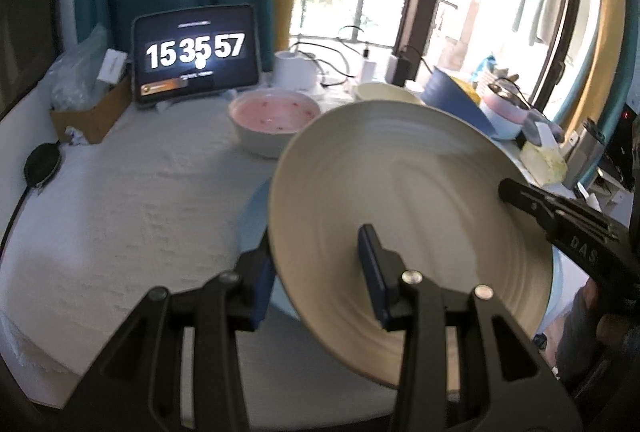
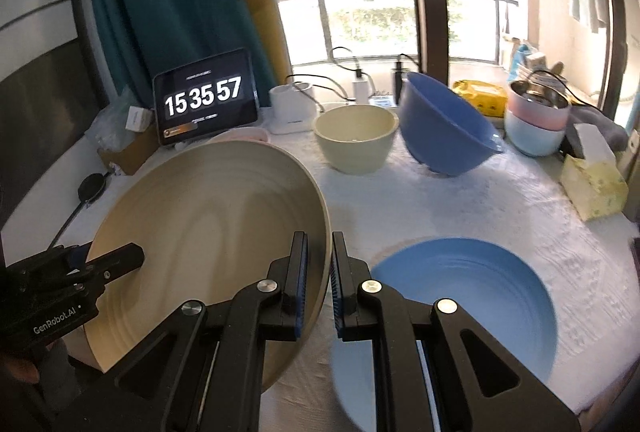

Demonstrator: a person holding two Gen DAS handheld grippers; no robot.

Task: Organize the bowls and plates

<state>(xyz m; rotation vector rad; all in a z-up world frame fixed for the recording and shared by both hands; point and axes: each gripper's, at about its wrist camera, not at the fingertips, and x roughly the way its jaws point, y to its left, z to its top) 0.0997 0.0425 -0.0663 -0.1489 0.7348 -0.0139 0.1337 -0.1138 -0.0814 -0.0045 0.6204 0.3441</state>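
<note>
A large beige plate point(image 1: 408, 192) hangs tilted above the white tablecloth, held by both grippers. My left gripper point(image 1: 316, 252) is shut on its near rim, one blue pad inside the plate and the other under the rim. In the right wrist view, my right gripper point(image 2: 320, 260) is shut on the opposite rim of the beige plate point(image 2: 208, 224). Each gripper also shows in the other's view: the right gripper point(image 1: 508, 188) and the left gripper point(image 2: 132, 258). A blue plate point(image 2: 460, 292) lies flat on the cloth just below and to the right.
Toward the back of the table stand a pink bowl point(image 1: 276, 112), a cream bowl point(image 2: 354, 136), a tilted blue bowl point(image 2: 444, 124) and stacked pastel bowls point(image 2: 536, 124). A tablet clock point(image 2: 206, 102) leans at the back left. A tissue box point(image 2: 592, 184) sits by the right edge.
</note>
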